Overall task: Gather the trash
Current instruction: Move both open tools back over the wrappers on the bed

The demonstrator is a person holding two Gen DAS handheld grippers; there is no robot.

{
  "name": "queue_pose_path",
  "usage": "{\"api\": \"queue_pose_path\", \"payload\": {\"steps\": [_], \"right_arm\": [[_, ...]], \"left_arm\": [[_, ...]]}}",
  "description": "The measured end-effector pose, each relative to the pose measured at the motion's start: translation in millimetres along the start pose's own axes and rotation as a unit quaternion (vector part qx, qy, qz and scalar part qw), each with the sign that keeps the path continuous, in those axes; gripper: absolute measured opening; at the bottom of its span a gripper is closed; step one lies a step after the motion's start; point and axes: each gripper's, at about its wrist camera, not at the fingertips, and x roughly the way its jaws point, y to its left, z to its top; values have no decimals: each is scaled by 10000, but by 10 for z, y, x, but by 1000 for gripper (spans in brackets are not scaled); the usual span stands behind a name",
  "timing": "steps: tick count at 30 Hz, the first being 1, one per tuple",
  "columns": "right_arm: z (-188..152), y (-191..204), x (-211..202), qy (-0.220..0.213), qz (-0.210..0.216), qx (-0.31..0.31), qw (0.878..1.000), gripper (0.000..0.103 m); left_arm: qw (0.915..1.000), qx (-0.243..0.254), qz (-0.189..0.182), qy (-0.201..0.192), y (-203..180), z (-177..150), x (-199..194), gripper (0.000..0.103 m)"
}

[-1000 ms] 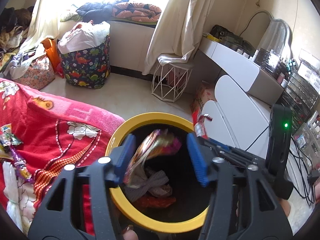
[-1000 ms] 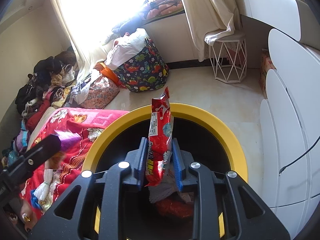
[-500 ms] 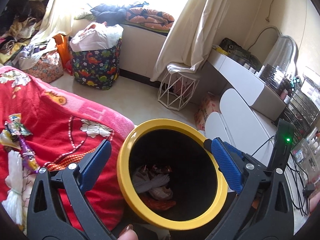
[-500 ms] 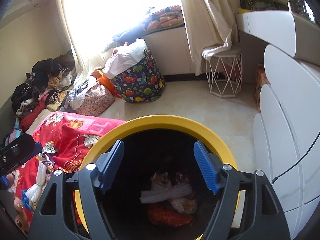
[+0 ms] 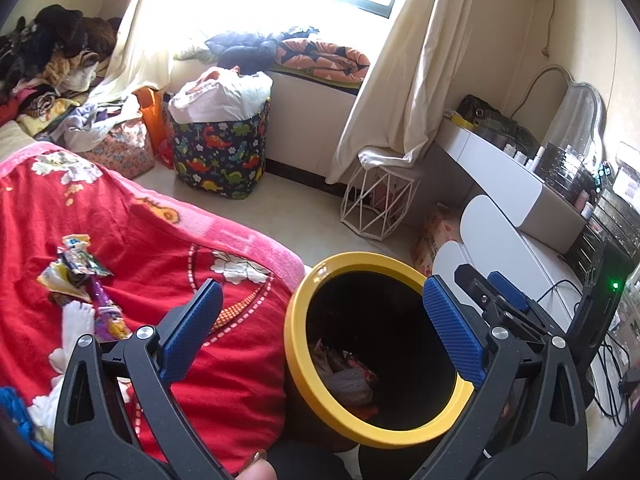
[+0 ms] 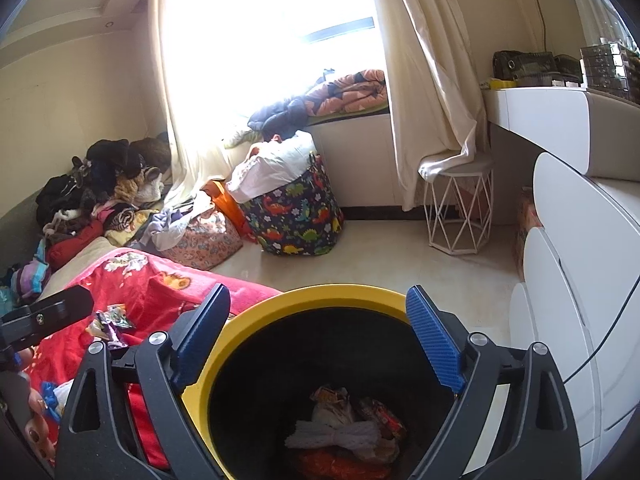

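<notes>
Both grippers, left and right, hang with jaws apart, empty, over the yellow-rimmed bin; no legible wrapper writing.

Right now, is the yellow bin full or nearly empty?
Nearly empty: the yellow bin holds only a few wrappers at its bottom.

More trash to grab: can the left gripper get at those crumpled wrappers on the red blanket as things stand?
Probably yes. The left gripper is open and empty, the wrappers lie exposed on top of the red blanket, and nothing sits between them.
</notes>
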Motion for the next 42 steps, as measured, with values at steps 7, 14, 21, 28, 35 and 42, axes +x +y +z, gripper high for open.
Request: {"api": "queue_pose_path", "payload": {"steps": [7,14,21,28,35,42], "right_arm": [[-21,200,-51,-12,183,-144,9997,87],[-60,495,-66,26,496,-417,9979,88],[-86,722,-36,138,716,-586,9956,88],[-119,908,13,276,918,-782,9923,88],[-142,1158,98,471,1204,-980,9868,88],[-181,1495,257,767,1479,-1235,9783,88]], "left_arm": [[9996,32,206,-215,104,12,-156,92],[9983,0,438,-380,245,35,-275,92],[9967,-182,614,-495,466,69,-353,92],[9946,-397,761,-591,686,78,-422,92],[9916,-579,944,-665,896,93,-484,92],[9876,-762,1153,-749,1146,114,-567,92]]}}
